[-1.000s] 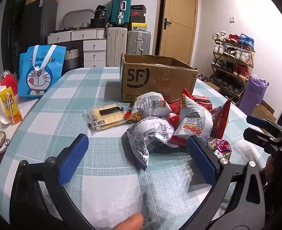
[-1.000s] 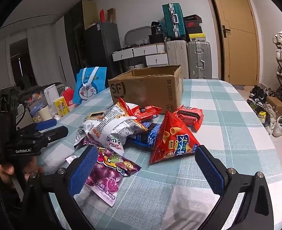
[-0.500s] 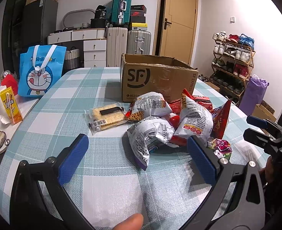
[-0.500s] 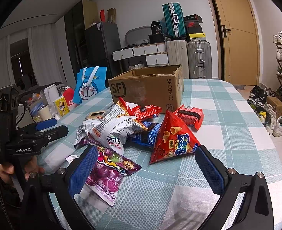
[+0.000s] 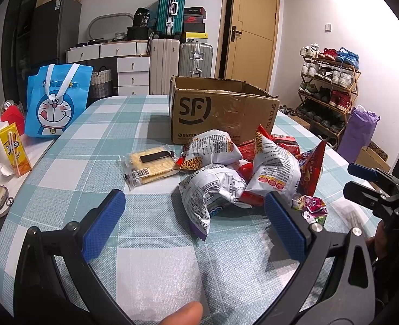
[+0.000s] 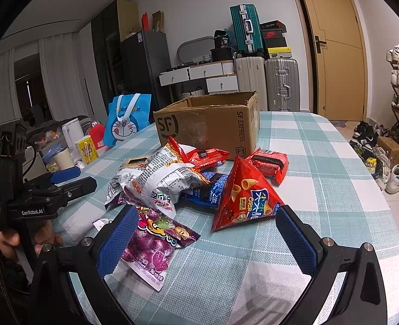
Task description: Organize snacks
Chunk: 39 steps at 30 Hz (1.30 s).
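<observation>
Through the left wrist camera I see my left tongs (image 5: 194,214) spread wide with nothing between the blue pads, hovering above the checked worktop (image 5: 96,135). Ahead of them lies the snack pile (image 5: 243,170): white crinkled bags in front, red packets behind, all just in front of the open SF cardboard box (image 5: 221,113). A clear-wrapped cracker pack (image 5: 150,165) lies flat to the left of the pile, apart from it. A blue cartoon bag (image 5: 57,100) stands at the far left edge. Through the right wrist camera, my right tongs (image 6: 205,233) are equally wide open and hold nothing; the left pad sits over a purple candy bag (image 6: 156,246) lying flat on the worktop. Just beyond, a red triangular chip bag (image 6: 248,197) stands upright beside the white bags, with the box behind them. A hand (image 6: 12,241) grips the other handle at the left.
</observation>
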Tool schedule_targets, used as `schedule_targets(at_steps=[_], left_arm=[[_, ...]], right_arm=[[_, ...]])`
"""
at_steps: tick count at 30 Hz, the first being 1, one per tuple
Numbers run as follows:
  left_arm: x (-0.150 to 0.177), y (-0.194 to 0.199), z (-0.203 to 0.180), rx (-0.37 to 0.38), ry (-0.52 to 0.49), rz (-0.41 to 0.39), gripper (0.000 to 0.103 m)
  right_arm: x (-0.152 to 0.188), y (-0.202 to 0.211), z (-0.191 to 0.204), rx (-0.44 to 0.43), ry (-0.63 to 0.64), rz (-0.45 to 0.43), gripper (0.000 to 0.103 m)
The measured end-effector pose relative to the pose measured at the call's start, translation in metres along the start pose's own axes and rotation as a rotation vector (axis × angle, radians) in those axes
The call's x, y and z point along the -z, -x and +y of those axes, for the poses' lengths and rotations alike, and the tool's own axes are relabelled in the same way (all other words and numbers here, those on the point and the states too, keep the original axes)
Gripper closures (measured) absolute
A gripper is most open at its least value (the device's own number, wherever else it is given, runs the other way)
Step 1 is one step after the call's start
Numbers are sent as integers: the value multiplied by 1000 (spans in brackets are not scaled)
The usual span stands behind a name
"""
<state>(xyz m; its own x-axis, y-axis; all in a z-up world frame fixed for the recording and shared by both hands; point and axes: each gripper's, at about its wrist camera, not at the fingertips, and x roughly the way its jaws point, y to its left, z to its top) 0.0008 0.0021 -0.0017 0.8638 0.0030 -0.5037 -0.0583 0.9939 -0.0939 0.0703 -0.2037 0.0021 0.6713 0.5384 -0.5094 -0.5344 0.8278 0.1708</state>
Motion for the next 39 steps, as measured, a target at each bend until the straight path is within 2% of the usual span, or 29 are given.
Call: schedule_targets(at_steps=[39], left_arm=[[0,1,0,-3,-7,6,0]], right_arm=[[0,-4,2,16,1,25,0]])
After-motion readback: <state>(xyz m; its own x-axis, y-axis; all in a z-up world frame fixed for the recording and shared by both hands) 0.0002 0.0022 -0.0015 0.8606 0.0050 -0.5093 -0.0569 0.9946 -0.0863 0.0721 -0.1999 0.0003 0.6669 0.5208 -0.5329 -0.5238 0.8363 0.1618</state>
